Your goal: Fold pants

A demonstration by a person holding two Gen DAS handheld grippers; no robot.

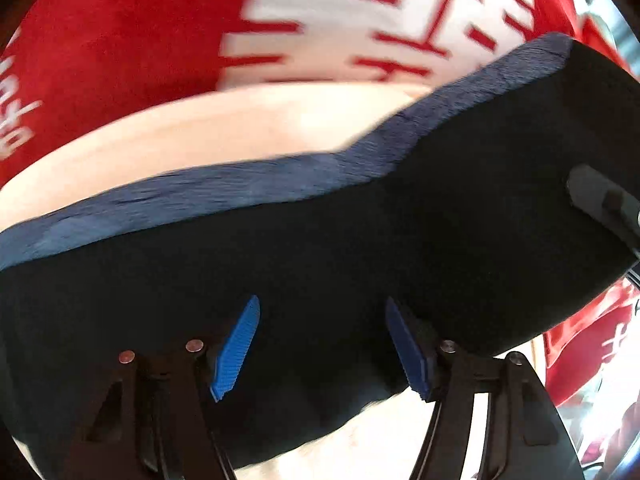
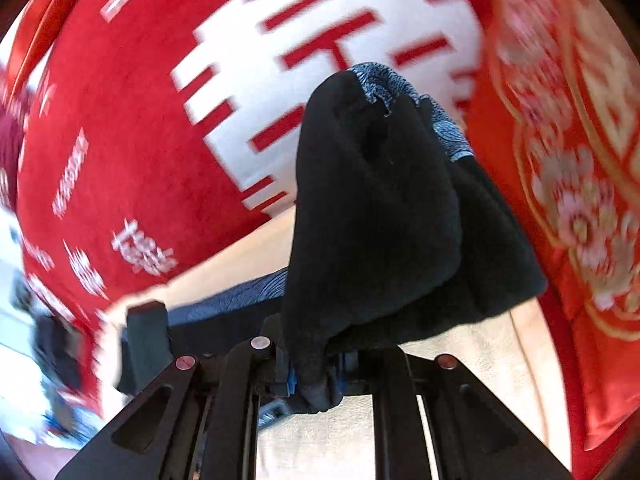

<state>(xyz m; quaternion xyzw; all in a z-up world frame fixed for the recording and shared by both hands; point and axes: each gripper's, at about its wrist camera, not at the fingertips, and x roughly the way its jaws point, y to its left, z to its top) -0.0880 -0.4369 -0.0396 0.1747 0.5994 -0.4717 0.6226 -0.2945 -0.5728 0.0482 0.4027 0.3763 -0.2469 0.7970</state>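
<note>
Looking along the left gripper: jaws spread wide, blue pads apart, nothing pinched between them. Pants spread as a broad dark sheet right ahead of and under the jaws, blue ribbed waistband running across beyond the pad tips. Pads sit over the fabric; actual contact unclear. Pale surface shows past the waistband, red blanket with white characters behind that.

Right gripper: jaws drawn together, clamped on a bunched edge of the pants. Fabric rises from the jaws as a dark peaked mass ahead of the camera, patterned blue waistband at its top. Left gripper's body visible at lower left in this view, beside the stretched waistband. Red floral cloth to the right. Both views motion-blurred.
</note>
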